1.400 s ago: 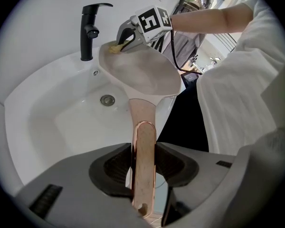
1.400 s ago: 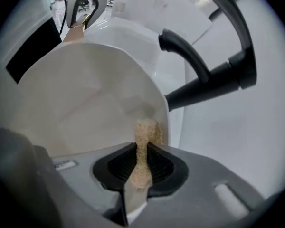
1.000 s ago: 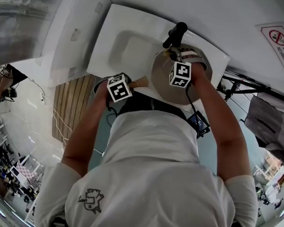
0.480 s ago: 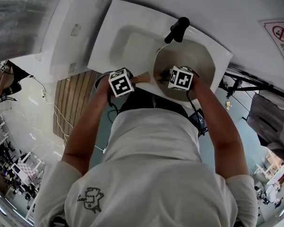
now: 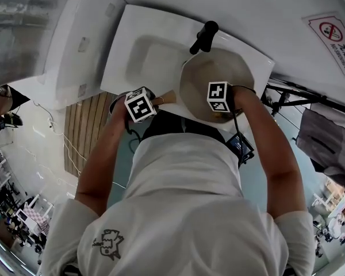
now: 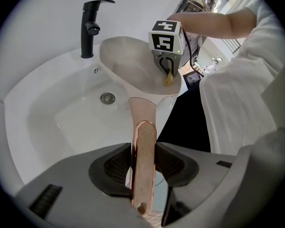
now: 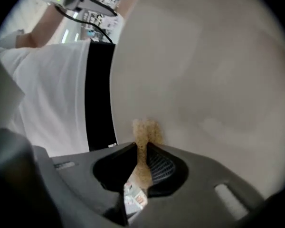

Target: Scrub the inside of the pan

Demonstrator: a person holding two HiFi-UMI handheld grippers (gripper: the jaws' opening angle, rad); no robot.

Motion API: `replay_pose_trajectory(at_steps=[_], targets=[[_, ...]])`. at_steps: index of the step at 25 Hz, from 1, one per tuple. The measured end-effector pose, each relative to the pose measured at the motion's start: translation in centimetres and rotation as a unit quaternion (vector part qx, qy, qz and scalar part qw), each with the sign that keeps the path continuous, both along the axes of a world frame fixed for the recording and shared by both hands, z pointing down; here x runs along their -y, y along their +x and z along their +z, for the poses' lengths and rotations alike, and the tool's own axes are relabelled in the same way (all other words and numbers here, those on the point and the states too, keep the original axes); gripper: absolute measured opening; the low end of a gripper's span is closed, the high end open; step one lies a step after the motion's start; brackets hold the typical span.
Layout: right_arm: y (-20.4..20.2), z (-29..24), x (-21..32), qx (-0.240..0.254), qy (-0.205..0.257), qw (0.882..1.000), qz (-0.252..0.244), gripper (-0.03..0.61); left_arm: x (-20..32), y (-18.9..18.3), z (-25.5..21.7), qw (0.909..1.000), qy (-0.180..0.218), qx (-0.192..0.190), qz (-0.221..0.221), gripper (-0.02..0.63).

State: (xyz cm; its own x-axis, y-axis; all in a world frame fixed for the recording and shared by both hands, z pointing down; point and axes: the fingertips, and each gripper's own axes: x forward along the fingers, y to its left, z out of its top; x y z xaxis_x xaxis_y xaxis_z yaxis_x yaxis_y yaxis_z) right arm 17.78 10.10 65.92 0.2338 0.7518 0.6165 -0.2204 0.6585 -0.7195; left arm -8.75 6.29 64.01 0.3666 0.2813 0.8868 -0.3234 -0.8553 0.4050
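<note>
- Left gripper (image 6: 143,164) is closed on the pan's copper handle (image 6: 143,141) — the handle's end is hidden behind the jaws.
- Pan (image 5: 207,76) lies over the sink (image 5: 132,50), at 3 o'clock of the basin.
- Right gripper (image 7: 141,167) pinches a tan scrub pad (image 7: 145,131) against the pan's inside — this view is blurred.

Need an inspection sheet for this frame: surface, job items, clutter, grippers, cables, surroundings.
Surface: white sink, drain open, black faucet at the back rim.
Job's things: pan held over the sink beside the faucet; tan scrub pad against its inside.
Clutter: nothing seen.
Grippers: left gripper shut on the pan handle; right gripper shut on the scrub pad.
Cables: black cable from the right gripper to a device at the person's waist.
Surroundings: no-smoking sign on the wall, wooden slats on the floor, black stand.
</note>
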Motion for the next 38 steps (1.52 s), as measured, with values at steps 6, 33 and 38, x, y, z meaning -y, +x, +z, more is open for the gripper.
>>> replay_pose_trajectory(at_steps=[6,33,38], targets=[[6.9,0.5,8.9,-0.150,0.178,0.966,-0.111,0.058,-0.1,0.3,-0.1,1.0000,-0.004,0.000,0.005,0.158],[-12.3,3.1,4.2,0.288,0.165,0.933,0.141,0.062,-0.1,0.2,0.0,0.9998,-0.002,0.010,0.016,0.158],[-3.6,4.0,2.9,0.117,0.155,0.980,0.030,0.061,-0.1,0.2,0.0,0.9998,-0.005,0.004,0.016,0.158]])
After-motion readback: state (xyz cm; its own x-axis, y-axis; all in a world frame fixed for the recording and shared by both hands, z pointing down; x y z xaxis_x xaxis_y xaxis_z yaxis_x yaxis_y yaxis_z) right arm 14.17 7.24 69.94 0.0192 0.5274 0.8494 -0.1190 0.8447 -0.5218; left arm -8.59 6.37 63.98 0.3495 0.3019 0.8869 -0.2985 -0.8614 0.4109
